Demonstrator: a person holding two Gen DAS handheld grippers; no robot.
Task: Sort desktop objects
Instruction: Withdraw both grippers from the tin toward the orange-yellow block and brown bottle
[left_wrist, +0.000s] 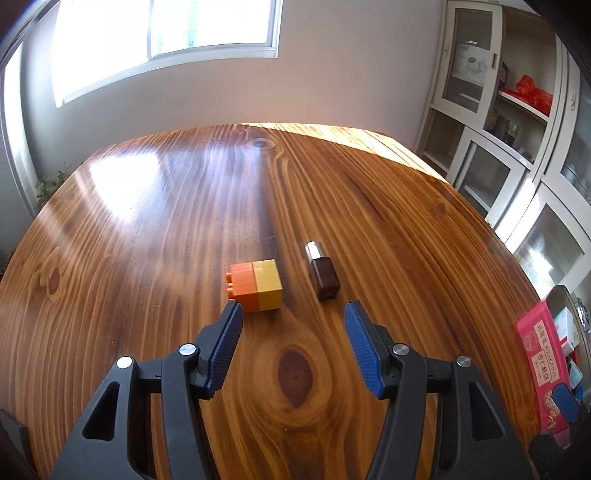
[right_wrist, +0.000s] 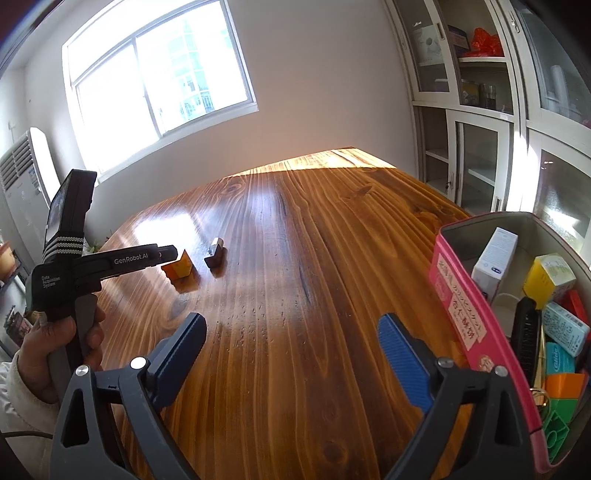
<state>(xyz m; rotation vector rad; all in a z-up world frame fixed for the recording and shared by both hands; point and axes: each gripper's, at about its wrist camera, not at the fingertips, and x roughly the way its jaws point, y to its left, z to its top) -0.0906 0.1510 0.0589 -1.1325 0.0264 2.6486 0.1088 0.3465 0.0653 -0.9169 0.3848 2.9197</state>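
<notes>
Orange and yellow toy bricks, joined into one block (left_wrist: 255, 286), sit at the centre of our left wrist view, just above the tip of the left-hand pad. Our left gripper (left_wrist: 293, 314) is spread wide with nothing between its blue pads, and the block lies just ahead and a little left of its midline. Right of the block, apart from it, lies a small dark brown bottle with a silver cap (left_wrist: 321, 271), its long axis running up the frame, cap away from us, closer to the right-hand pad. At the right edge of the frame we see the pink tin box (left_wrist: 539, 365) on the wooden table (left_wrist: 147, 229).

Seen from our right wrist, the right gripper (right_wrist: 291, 328) is also spread and empty, low in the frame. The pink tin box (right_wrist: 461, 310) stands just beside it at lower right, already holding cartons and other small items. The block (right_wrist: 179, 267) and the bottle (right_wrist: 216, 254) show at middle left, well apart from this gripper, right under the tip of the left tool. We judge the left hand much nearer to both, the block first.
</notes>
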